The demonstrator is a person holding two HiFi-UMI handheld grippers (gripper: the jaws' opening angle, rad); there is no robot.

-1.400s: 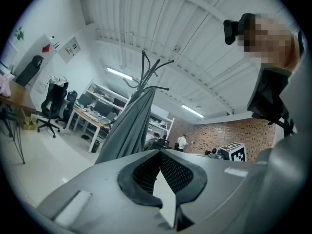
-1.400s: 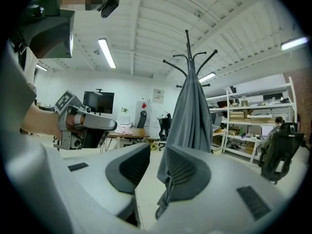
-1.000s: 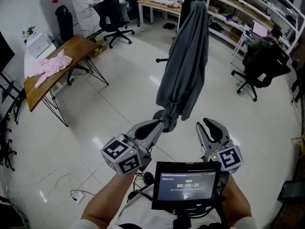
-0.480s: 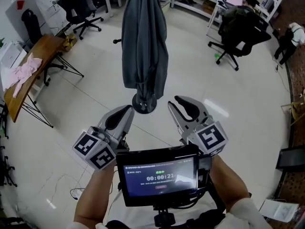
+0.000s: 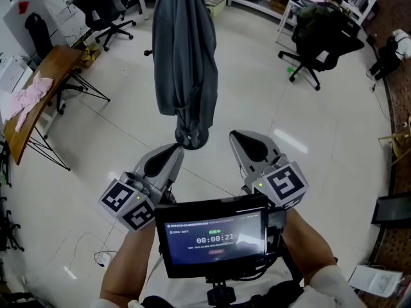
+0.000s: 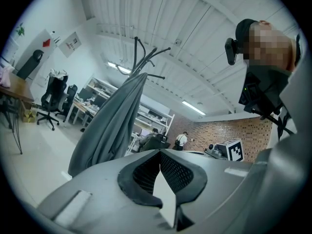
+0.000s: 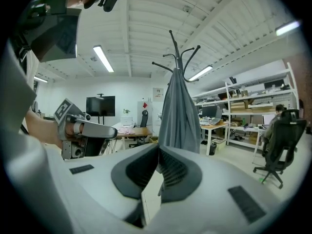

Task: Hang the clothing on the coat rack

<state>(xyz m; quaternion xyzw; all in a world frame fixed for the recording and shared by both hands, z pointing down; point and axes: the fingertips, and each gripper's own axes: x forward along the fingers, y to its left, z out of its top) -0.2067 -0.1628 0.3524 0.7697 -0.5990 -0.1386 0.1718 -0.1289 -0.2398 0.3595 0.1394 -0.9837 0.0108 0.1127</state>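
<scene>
A grey garment hangs from the top of the black coat rack and drapes down its pole, ending in a bunched hem. It also shows in the left gripper view and the right gripper view, under the rack's hooks. My left gripper is shut and empty, just below and left of the hem. My right gripper is level with it on the right, its jaws closed together with nothing between them. Neither touches the cloth.
A wooden table with a pink garment stands at the left. Black office chairs are at the back left and back right. A screen sits between my hands. Shelving lines the far wall.
The left gripper has come away from the garment's hem and drawn back. The right gripper's jaws have closed. The head view has swung so the rack stands straight ahead.
</scene>
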